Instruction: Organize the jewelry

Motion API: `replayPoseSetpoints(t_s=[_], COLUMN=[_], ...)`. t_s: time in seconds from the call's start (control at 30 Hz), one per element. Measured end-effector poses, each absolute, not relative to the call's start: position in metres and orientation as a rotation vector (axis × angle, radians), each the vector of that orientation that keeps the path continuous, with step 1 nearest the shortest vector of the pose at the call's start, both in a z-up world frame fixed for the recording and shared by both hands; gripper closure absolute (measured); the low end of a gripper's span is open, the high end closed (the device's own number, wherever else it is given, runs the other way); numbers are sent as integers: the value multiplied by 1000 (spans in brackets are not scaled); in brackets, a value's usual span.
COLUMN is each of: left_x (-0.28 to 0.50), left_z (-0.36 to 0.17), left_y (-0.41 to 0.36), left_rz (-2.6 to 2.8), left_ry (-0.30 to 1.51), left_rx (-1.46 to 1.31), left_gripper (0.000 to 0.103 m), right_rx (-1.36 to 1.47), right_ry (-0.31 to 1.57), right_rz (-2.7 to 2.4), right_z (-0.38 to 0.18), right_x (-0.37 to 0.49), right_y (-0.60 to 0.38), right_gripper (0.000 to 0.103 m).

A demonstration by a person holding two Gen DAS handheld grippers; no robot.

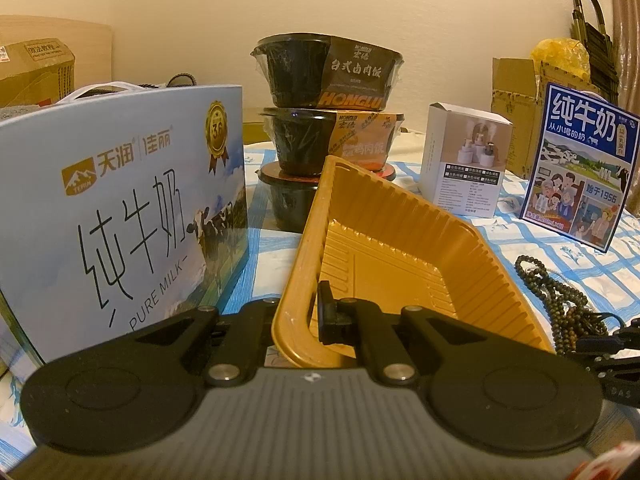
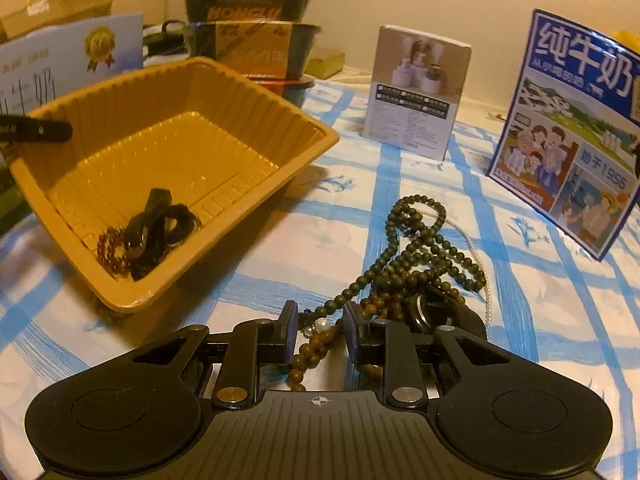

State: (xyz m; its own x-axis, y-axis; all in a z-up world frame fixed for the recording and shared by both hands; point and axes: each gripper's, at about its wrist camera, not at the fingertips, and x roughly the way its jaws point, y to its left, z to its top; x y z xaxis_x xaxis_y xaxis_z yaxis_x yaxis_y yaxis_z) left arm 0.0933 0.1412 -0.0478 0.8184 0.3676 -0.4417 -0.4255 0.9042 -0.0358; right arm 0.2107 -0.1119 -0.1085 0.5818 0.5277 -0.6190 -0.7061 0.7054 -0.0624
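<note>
A golden plastic tray [image 1: 400,248] stands tilted, its near rim lifted, and my left gripper [image 1: 312,312] is shut on that rim. In the right wrist view the tray [image 2: 224,92] holds a black band [image 2: 160,224] and a red-brown bead bracelet [image 2: 110,248]. On the checked cloth lies a tangle of dark green beads [image 2: 420,240], brown beads [image 2: 316,348], a thin pearl strand [image 2: 480,264] and a black ring-like piece [image 2: 432,308]. My right gripper [image 2: 320,332] is low over the tangle's near end, jaws partly closed. The brown strand runs between its fingers with gaps either side.
A large pale-blue milk carton [image 1: 120,208] stands left of the tray. Stacked black food bowls [image 1: 328,92] are behind it. A small white box [image 2: 416,92] and a blue milk box [image 2: 568,128] stand beyond the beads. Cardboard boxes [image 1: 516,112] line the back.
</note>
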Motion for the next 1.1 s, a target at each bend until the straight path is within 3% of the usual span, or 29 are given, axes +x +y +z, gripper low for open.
replayPoseSetpoints(t_s=[0.17, 0.43, 1.1], left_x=[94, 94, 95], left_z=[-48, -48, -49], left_y=[142, 143, 140], left_rz=[426, 427, 423], left_ry=[443, 444, 441], left_rx=[-136, -137, -132], left_gripper=[97, 97, 97], right_rx=[-342, -375, -73], right_ry=[612, 579, 542], right_rz=[736, 726, 769], right_z=[-109, -108, -63], right_x=[211, 206, 208], right_y=[-109, -108, -128], right_gripper=[78, 96, 96])
